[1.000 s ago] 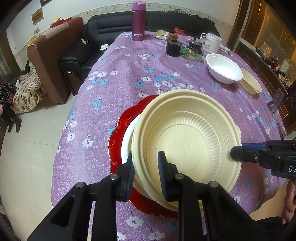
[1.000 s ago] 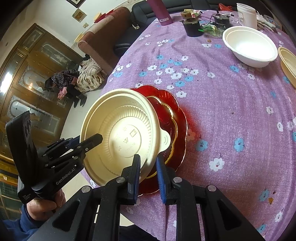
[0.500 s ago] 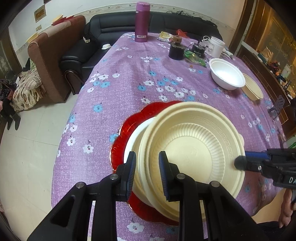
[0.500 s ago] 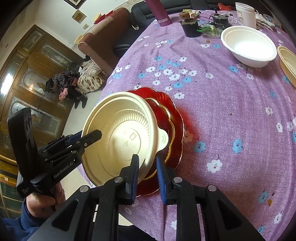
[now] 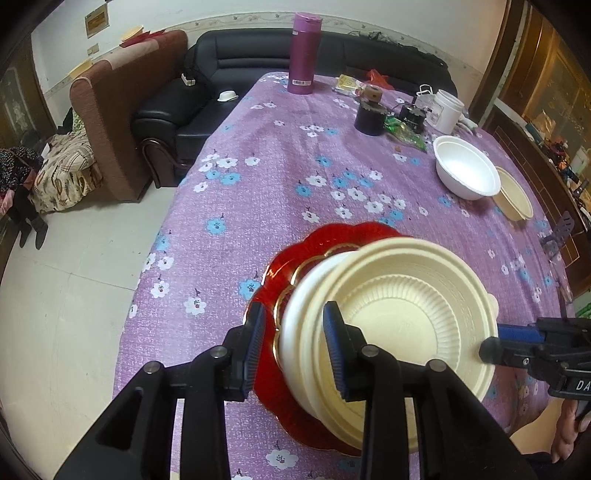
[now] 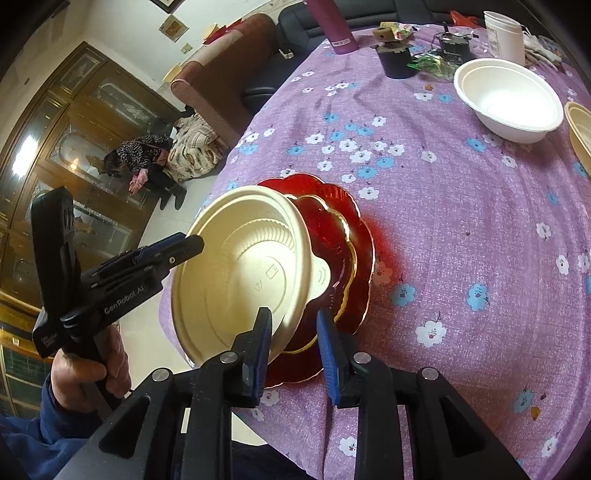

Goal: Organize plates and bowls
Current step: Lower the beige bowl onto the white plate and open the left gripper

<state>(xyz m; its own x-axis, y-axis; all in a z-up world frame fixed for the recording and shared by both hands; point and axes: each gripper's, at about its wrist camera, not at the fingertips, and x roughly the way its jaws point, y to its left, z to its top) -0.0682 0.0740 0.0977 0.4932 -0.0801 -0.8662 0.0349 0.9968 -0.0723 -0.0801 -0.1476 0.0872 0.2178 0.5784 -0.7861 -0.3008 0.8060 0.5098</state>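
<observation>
Both grippers' jaws have just been opening, releasing the cream bowl (image 5: 402, 314) onto the red plate (image 5: 295, 254) stack: left gripper (image 5: 293, 347) and right gripper (image 6: 293, 345) spread, straddling its rim.

A: Floor (image 5: 74, 280) — pale glossy tiles, left of the desk (image 5: 280, 155), which wears a purple cloth with blue and white flowers.

B: Seating?

A: Black leather sofa (image 5: 251, 62) along the far wall (image 5: 221, 18), just behind the desk's far end. Brown armchair (image 5: 122, 110) beside it, a lighter patch on its back.

B: Walls?

A: White, with a patterned border strip running above the sofa. A small framed plaque (image 5: 96, 21) hangs upper left.

B: Other furniture?

A: Dark wooden cabinet with glass doors (image 6: 74, 122), light glaring off the panes. A patterned blanket (image 5: 62, 166) heaped on the floor by the armchair.
</observation>
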